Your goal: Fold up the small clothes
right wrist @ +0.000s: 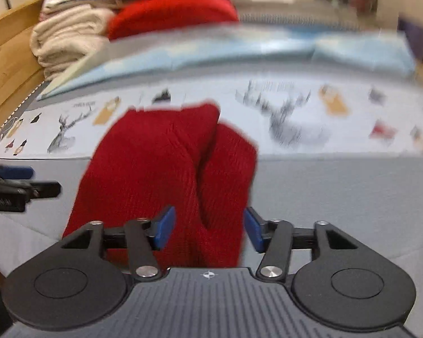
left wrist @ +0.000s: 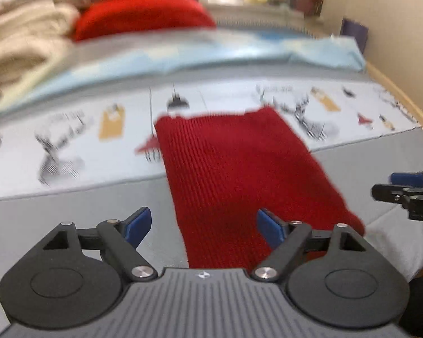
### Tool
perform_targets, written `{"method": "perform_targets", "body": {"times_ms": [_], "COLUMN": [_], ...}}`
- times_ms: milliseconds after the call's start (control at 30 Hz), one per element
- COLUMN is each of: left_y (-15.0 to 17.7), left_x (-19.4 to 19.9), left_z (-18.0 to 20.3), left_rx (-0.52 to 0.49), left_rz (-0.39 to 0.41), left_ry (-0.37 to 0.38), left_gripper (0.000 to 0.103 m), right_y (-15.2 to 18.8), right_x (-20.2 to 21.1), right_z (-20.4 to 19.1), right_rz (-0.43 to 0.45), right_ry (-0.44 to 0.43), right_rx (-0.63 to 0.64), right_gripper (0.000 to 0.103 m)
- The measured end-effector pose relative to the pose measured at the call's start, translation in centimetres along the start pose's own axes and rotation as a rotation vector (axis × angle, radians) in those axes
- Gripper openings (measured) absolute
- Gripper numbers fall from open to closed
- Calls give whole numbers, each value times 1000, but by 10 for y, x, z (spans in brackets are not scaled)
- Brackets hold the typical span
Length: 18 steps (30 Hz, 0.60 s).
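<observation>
Grey padding covers the bed (left wrist: 70, 211) on which everything lies, with a pale printed sheet (left wrist: 70, 140) of deer and small coloured figures spread across it. Seen from its own camera, the left hand-held gripper (left wrist: 203, 225) is released, its blue pads (left wrist: 138, 225) standing wide apart with nothing pressed between them. Directly ahead of and beneath its right-hand pad lies the red knitted garment (left wrist: 234, 174), a ribbed piece stretching away from the gripper, its far edge resting on the printed sheet and its near part on the grey padding. Off to its right, at the frame's edge, the right hand-held gripper (left wrist: 409, 194) shows as black links with a blue pad. From the right wrist camera that right hand-held gripper (right wrist: 208, 228) is likewise released, jaws parted; the red knitted garment (right wrist: 166, 174) sits just ahead between and beyond the pads, bunched with a deep fold down its middle, though whether the pads touch it cannot be told through the blur. To its left the left hand-held gripper (right wrist: 22, 188) pokes in. Farther out, beyond the printed sheet, lies a light blue cloth (left wrist: 239, 53); behind that, toward the left, a heap of cream towels (right wrist: 67, 42) and a second red knit (left wrist: 143, 14) sit blurred. Wooden edging (right wrist: 11, 64) borders the bed.
</observation>
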<state>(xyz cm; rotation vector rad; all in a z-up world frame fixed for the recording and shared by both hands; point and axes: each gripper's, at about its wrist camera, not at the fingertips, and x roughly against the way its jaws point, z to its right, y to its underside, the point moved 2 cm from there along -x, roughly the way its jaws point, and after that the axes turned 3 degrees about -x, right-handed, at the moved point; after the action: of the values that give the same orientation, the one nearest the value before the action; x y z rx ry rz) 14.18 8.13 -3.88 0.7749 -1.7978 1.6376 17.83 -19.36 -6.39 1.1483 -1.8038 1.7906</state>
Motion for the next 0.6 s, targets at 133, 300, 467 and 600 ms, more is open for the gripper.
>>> {"method": "perform_targets", "body": {"times_ms": [133,300,467,600], "left_y": [25,74,100,100], "left_x": [54,95,95,75], "left_z": [13,37,55,58], "left_rx": [16,125,140,125], "left_rz": [89,133,149,126], "left_ry": [-23,11,-4,-86], "left_gripper": [88,88,88,88], "right_y": [14,54,82,86], "right_x": [54,81,70,61], "right_z": [-9,-20,-32,-40], "right_rz": [124,162,125,115], "right_ry": [25,57,43,50], "right_rx": [12,8,22,12], "right_gripper": [85,87,87,87]}}
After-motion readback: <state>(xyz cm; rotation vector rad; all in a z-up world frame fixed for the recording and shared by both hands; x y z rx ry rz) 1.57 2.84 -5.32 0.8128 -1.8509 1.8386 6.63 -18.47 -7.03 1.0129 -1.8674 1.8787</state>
